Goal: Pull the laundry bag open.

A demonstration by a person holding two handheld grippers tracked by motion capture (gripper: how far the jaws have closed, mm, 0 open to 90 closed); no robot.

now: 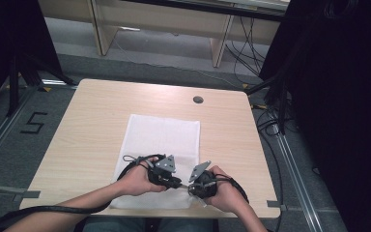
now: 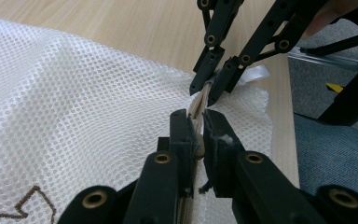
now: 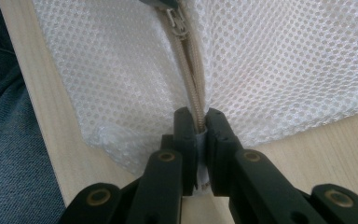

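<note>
A white mesh bag (image 1: pixel 162 135) lies flat on the wooden table (image 1: pixel 92 125), its beige zipper (image 3: pixel 186 70) running along the near edge. My left gripper (image 2: pixel 196 123) is shut on the zipper, close to the slider (image 3: pixel 177 21). A short way along the same zipper, my right gripper (image 3: pixel 198 126) is shut on the zipper's end at the bag's near right corner. In the high view the left gripper (image 1: pixel 179 183) and right gripper (image 1: pixel 190 186) nearly meet tip to tip at the table's front edge. In the left gripper view the right gripper (image 2: pixel 209 91) shows just ahead, with the mesh lifted slightly between them.
A round cable hole (image 1: pixel 198 99) sits in the far part of the tabletop. A brown stitched mark (image 2: pixel 28 203) shows on the mesh. Bare wood lies left and right of the bag. The person's jeans (image 3: pixel 9 140) are just past the front edge.
</note>
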